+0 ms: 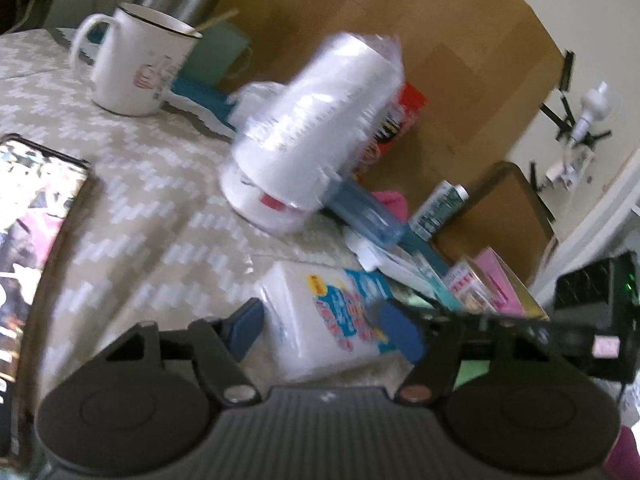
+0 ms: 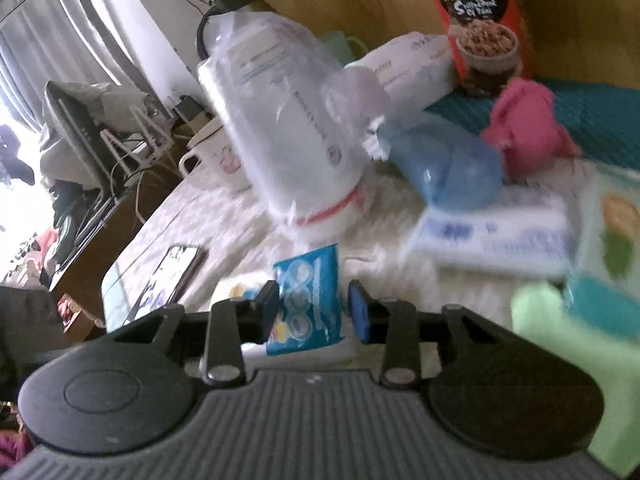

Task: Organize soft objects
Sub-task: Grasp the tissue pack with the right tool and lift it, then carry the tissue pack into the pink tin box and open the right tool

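A white tissue pack point(image 1: 316, 320) with a blue and yellow label lies on the patterned tablecloth point(image 1: 152, 184). My left gripper point(image 1: 322, 330) spans it, both blue pads against its sides. In the right wrist view a tissue pack with a blue label point(image 2: 308, 300) sits between the fingers of my right gripper point(image 2: 314, 308). The left pad touches it and a thin gap shows at the right pad. A pink cloth point(image 2: 524, 124) point(image 1: 390, 200) lies further back. A pale green cloth point(image 2: 560, 340) is at the right, on a teal cloth point(image 2: 592, 120).
A wrapped stack of plastic cups point(image 1: 316, 128) point(image 2: 288, 120) leans mid-table. Around it are a white mug point(image 1: 136, 60), a phone point(image 1: 36, 216) point(image 2: 168, 280), a blue clear case point(image 2: 444, 164), a red cereal box point(image 2: 484, 20), a tube point(image 1: 440, 208) and small boxes point(image 1: 492, 280).
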Available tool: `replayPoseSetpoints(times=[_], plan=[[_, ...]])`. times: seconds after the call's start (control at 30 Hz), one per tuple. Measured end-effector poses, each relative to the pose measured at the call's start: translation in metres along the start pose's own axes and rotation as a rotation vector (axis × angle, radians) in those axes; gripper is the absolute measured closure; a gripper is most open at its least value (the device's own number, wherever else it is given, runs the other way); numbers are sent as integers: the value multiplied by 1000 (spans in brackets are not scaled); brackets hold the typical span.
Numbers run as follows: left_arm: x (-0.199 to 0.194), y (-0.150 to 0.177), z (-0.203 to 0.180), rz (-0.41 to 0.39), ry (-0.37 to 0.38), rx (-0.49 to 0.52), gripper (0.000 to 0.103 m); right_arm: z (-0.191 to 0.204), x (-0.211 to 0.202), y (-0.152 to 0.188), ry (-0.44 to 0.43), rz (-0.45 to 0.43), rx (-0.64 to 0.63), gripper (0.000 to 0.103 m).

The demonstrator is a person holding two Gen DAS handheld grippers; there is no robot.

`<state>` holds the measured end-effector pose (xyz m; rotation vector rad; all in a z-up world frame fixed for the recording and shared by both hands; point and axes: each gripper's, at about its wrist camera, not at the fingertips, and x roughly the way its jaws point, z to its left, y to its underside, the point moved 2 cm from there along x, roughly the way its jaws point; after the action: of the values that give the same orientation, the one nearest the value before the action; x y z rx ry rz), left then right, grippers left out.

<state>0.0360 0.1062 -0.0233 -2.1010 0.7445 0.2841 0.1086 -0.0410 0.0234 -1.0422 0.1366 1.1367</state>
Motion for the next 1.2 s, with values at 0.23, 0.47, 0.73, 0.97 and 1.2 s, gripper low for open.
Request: replayPoseSetpoints(times=[0.23,0.47,0.73,0.97,1.2], plan=[[14,21,-38,87,76,109,37,-3,-56,42,45,-38,23,60],[23,43,-74,173,148,191,35,-7,-97,78,112,-107,72,60],[16,37,-79,169,132,188,29,-19,-126,97,195,-194,72,55],[18,28,-71,212,140,133,28,-10,-117,106,258,-188,-134,39],[30,46,-96,286,139,224,32,-3,-110,107,206,-164,-241,30]])
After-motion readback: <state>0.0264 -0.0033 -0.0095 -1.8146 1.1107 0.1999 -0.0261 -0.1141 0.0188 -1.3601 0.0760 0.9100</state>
